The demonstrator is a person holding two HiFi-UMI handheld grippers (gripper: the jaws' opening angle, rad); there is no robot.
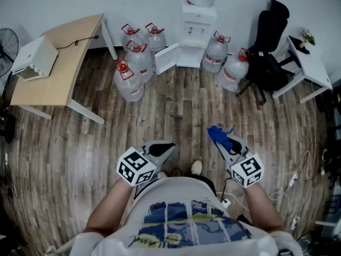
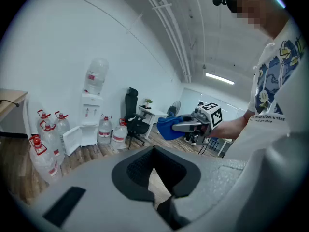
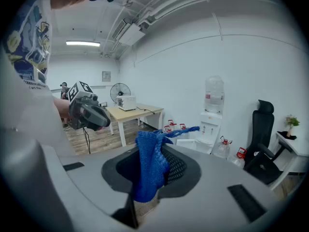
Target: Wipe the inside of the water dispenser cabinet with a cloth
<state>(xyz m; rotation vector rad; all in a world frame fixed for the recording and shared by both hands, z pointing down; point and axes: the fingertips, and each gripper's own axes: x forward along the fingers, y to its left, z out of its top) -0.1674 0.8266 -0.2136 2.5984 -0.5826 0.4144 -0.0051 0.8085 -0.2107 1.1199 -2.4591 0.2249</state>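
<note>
Clamping cloth [image 3: 149,168], right hand-held gripper [image 1: 224,142]; left hand-held gripper [image 1: 166,148] closed, empty; jugs [image 1: 137,60] flank dispenser [image 1: 198,31].

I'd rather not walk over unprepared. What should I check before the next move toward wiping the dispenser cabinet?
1. Cloth gripped: ok. The blue cloth hangs clamped in the right gripper.
2. Left gripper free: ok. Its jaws are together on nothing.
3. Cabinet door open: ok. It stands swung out at the base of the water dispenser.
4. Cabinet in reach: not ok. The dispenser stands across the floor, by the wall.
5. Approach clear: probably ok. Water bottles flank the cabinet, but the floor in front of it looks bare.
6. Cabinet interior: cannot tell from here.
</note>
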